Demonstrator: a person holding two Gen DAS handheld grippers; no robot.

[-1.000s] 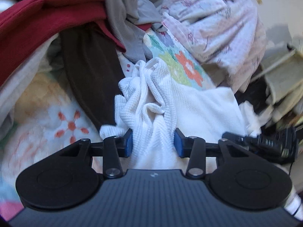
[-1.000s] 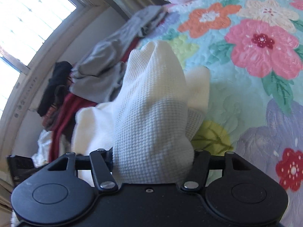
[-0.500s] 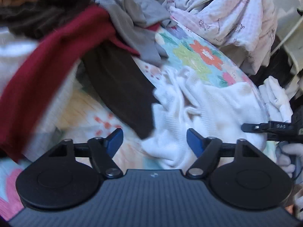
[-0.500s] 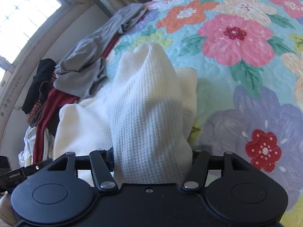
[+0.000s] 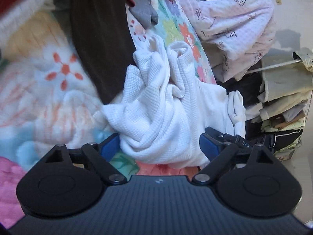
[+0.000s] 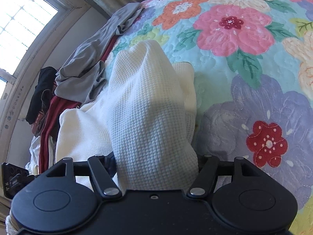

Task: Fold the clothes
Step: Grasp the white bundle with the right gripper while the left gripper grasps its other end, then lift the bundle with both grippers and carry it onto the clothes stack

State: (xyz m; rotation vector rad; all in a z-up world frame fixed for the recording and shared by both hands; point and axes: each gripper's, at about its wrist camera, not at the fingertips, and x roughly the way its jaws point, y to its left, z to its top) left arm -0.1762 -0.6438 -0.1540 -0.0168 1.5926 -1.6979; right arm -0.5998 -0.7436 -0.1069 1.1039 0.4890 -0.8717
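A white waffle-knit garment [image 5: 162, 109] lies crumpled on the floral quilt [image 6: 244, 62]. My left gripper [image 5: 159, 146] is open, its blue pads [image 5: 109, 145] spread on either side of a bunched fold of the garment. My right gripper [image 6: 156, 156] is shut on the same white garment [image 6: 148, 105], which bulges up between its fingers and hides the fingertips. The right gripper also shows in the left wrist view [image 5: 230, 139], at the garment's right edge.
A heap of clothes lies beside the garment: a dark brown piece [image 5: 97, 35], grey cloth [image 6: 92, 66], a dark red piece [image 6: 49, 121]. A pink printed bundle [image 5: 230, 15] sits at the bed's far end. Folded stacks [image 5: 281, 101] stand off the bed. A window [image 6: 23, 25] is behind.
My left gripper let go of the white garment and opened wide, swung away over the clothes heap, then came back low over the garment. My right gripper kept its hold.
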